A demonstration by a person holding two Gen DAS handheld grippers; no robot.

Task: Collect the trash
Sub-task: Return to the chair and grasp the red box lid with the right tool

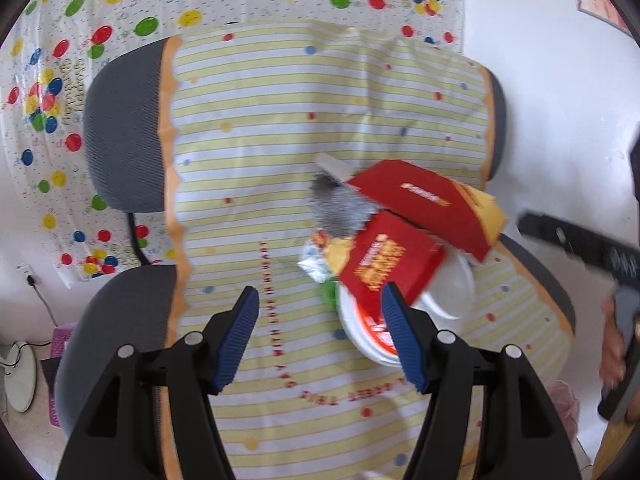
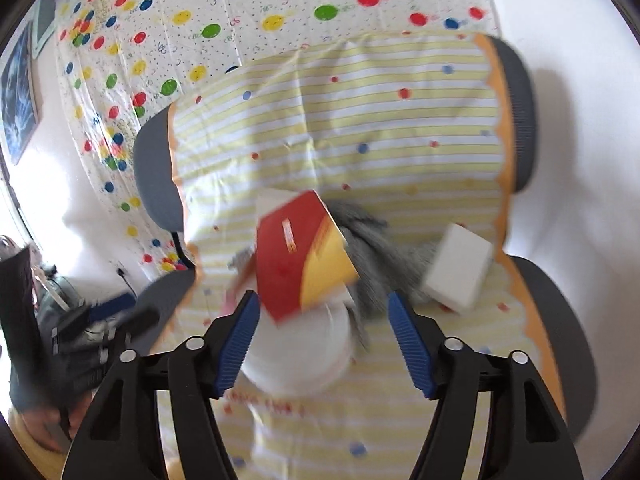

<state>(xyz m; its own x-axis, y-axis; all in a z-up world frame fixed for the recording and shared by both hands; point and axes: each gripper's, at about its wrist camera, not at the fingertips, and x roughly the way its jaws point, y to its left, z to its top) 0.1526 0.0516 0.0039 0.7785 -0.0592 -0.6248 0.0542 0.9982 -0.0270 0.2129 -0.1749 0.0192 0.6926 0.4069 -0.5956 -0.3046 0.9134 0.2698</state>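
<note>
A pile of trash lies on a chair seat covered by a yellow-striped plastic sheet. It holds two red and yellow cartons, white paper plates, a grey cloth and crumpled wrappers. My left gripper is open and empty, just in front of the plates. In the right wrist view a red carton lies on white plates, with the grey cloth and a white box to the right. My right gripper is open over the plates.
The chair has a grey backrest and seat edges. A balloon-print sheet hangs on the wall behind. A white fan base stands on the floor at the left. The other gripper shows at the right edge.
</note>
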